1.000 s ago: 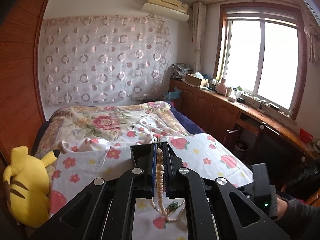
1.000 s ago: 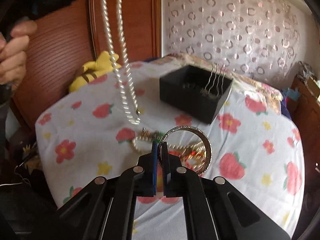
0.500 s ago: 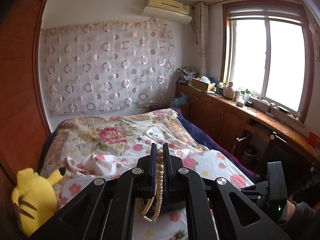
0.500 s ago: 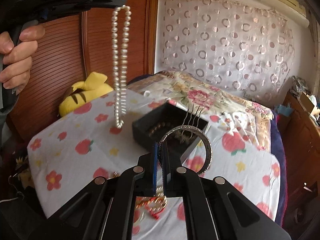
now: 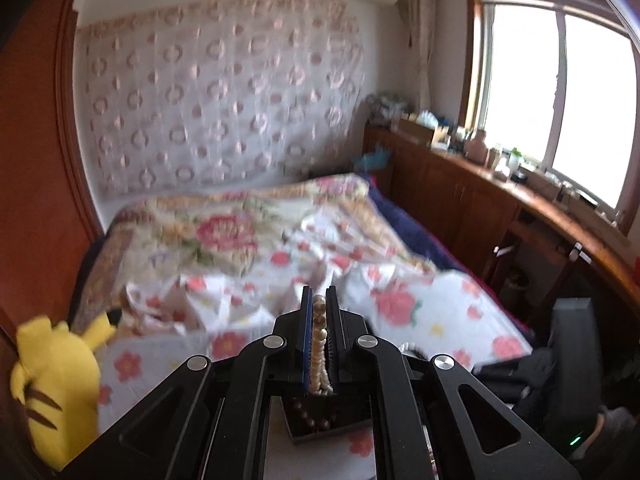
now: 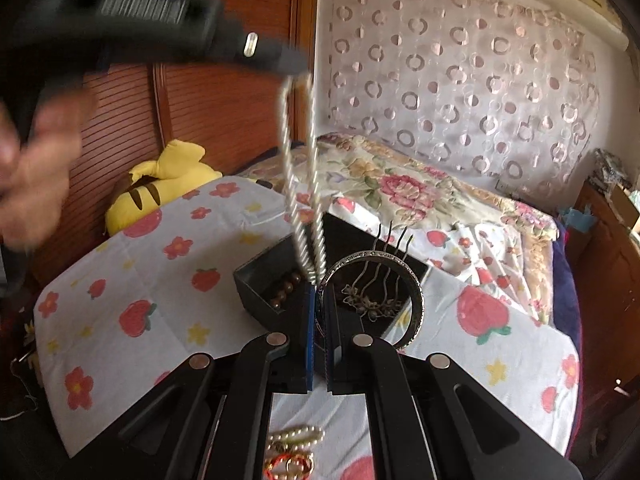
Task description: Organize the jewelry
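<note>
My left gripper [image 5: 319, 300] is shut on a pearl necklace [image 5: 319, 344]. In the right wrist view the necklace [image 6: 300, 184] hangs from that gripper [image 6: 298, 67] with its lower end over the black jewelry box [image 6: 260, 284]. The box holds brown beads [image 6: 285, 293] and a metal hair comb [image 6: 374, 300]. It shows below my left gripper too [image 5: 320, 424]. My right gripper [image 6: 320, 292] is shut on a silver bangle [image 6: 416, 300] and holds it upright just above the box.
The box stands on a table under a white strawberry-print cloth [image 6: 160, 280]. More pearl and red jewelry [image 6: 294, 448] lies on the cloth below my right gripper. A yellow plush toy [image 6: 160, 188] sits at the left. A bed [image 6: 420, 196] is behind.
My left gripper has swung right and down, bringing the necklace's lower end over the box. My right gripper has moved closer to the box with the bangle.
</note>
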Tool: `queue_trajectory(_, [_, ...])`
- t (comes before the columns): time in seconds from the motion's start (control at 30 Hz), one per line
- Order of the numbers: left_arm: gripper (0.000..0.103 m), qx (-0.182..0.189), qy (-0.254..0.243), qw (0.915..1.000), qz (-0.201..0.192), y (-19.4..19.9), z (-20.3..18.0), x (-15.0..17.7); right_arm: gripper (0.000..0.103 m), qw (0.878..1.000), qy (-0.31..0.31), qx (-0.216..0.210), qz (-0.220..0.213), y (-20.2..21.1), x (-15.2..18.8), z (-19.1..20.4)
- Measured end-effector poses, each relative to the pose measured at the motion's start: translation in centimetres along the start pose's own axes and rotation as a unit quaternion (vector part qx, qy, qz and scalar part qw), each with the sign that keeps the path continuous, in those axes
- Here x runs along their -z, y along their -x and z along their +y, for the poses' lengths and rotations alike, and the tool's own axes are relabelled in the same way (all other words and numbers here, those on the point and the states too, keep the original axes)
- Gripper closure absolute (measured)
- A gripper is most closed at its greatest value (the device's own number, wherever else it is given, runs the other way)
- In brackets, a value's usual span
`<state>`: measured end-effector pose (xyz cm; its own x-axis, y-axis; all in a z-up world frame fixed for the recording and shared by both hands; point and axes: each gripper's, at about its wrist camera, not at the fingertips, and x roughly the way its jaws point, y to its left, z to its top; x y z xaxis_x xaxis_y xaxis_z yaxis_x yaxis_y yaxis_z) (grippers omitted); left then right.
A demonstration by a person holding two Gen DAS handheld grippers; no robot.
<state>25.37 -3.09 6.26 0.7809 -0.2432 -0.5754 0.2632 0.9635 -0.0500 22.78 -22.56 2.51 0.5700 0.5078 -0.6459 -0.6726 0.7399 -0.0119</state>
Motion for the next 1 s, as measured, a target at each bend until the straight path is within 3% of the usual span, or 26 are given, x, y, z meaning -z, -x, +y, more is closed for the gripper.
queue_trajectory(0.17, [0.096,-0.001,0.009,0.9997,0.022,-1.5,1.0,3.1,0.098,1.000,-0.006,-0.006,0.009,-1.9,0.2,0.2])
queue_trajectory(0.23, [0.088,-0.002,0.008,0.9997,0.024,-1.5,1.2,3.8,0.098,1.000,-0.004,-0.008,0.015,-2.5,0.0,0.5])
queue_trajectory(0.3, [0.071,-0.007,0.007,0.9997,0.022,-1.2,1.6,4.4,0.098,1.000,-0.003,-0.008,0.021,-3.0,-0.2,0.7])
queue_trajectory(0.4, [0.065,-0.013,0.003,0.9997,0.023,-0.5,2.0,5.7,0.093,1.000,-0.006,0.004,0.026,-3.4,-0.4,0.5])
queue_trajectory(0.43, [0.062,-0.012,0.005,0.9996,0.023,-0.4,2.1,6.2,0.087,1.000,-0.011,0.005,0.027,-3.5,-0.3,0.3])
queue_trajectory(0.6, [0.038,-0.010,0.008,0.9996,0.025,0.3,2.7,8.6,0.087,1.000,-0.018,0.006,0.019,-2.4,-0.3,-0.1])
queue_trajectory(0.7, [0.032,-0.004,0.010,0.9995,0.029,0.4,2.9,9.9,0.087,0.999,-0.026,0.014,0.014,-0.9,0.3,-0.1])
queue_trajectory(0.77, [0.015,-0.005,0.009,0.9995,0.031,0.6,2.9,11.2,0.087,0.999,-0.031,0.014,0.009,0.4,1.1,0.1])
queue_trajectory(0.93, [0.014,0.001,0.002,0.9992,0.040,1.1,2.3,13.9,0.087,0.999,-0.039,0.020,0.003,3.1,3.9,1.1])
queue_trajectory(1.0, [0.014,0.003,0.000,0.9988,0.050,1.2,2.1,15.1,0.082,0.999,-0.046,0.024,0.004,3.8,5.1,1.4])
